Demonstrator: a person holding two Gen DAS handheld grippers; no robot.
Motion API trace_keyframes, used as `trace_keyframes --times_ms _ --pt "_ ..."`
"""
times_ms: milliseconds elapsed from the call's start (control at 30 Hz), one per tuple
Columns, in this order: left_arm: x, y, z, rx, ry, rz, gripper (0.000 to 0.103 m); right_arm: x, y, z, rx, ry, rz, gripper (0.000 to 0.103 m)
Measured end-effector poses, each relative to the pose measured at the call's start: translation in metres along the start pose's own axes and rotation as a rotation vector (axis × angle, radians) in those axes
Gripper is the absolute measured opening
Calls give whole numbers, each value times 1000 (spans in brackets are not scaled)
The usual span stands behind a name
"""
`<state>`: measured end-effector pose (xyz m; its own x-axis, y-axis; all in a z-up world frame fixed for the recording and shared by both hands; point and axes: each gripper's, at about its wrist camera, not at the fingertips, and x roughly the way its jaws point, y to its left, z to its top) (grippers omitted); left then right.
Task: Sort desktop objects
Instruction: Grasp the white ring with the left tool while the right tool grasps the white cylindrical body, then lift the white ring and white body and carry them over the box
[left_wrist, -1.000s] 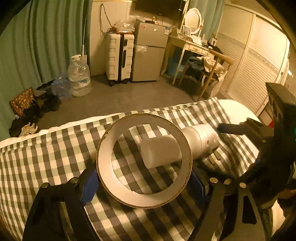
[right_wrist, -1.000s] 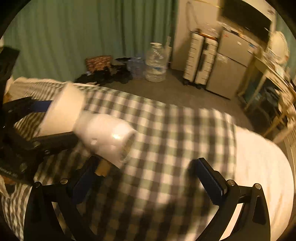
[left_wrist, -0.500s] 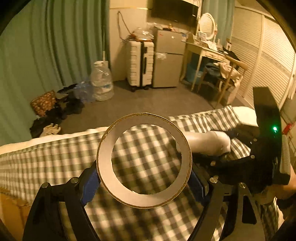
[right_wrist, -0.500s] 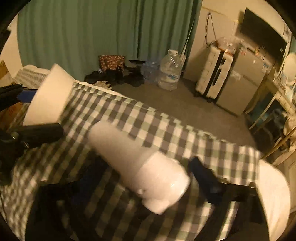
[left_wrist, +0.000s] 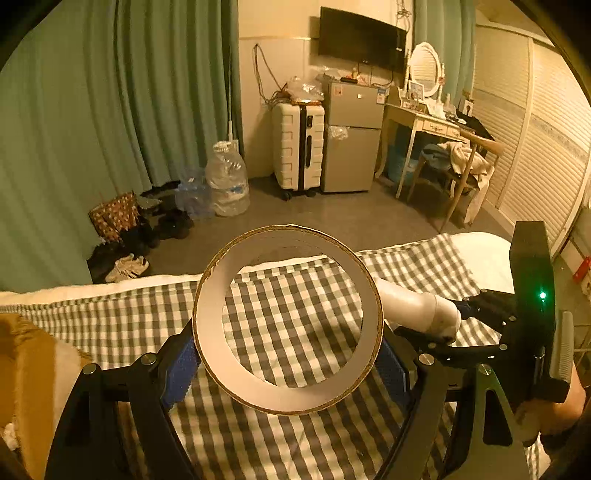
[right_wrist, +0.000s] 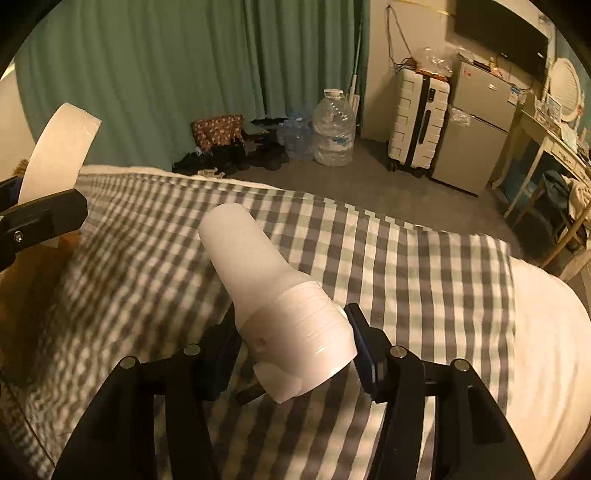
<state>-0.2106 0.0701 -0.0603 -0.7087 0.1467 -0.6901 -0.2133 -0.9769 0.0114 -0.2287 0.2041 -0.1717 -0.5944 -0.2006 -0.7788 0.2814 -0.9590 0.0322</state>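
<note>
Above the gingham bedspread (left_wrist: 288, 317), the left gripper (left_wrist: 288, 360) clamps a cardboard tape roll (left_wrist: 236, 373); the right gripper (right_wrist: 291, 354), closing, pinches a smooth white bottle (right_wrist: 280, 306).

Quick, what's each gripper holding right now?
Left gripper: shut on the tape roll.
Right gripper: jaws closing on the white bottle, pads touching it.

The room is dim with warm yellow light. The grey-white checked bed cover (right_wrist: 155, 280) is blurred left of the white plastic bottle (right_wrist: 280, 314). Picture edges curve and go black.
</note>
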Motion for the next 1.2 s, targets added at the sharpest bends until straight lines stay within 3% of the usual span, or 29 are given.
trace_keyframes --times_ms 767,1200 --pt "-155 -21 -9 -31 -164 117 85 -209 37 -18 159 -285 -136 54" --pt "-236 -17 -13 -64 -261 167 85 -292 66 -29 164 -398 -159 54"
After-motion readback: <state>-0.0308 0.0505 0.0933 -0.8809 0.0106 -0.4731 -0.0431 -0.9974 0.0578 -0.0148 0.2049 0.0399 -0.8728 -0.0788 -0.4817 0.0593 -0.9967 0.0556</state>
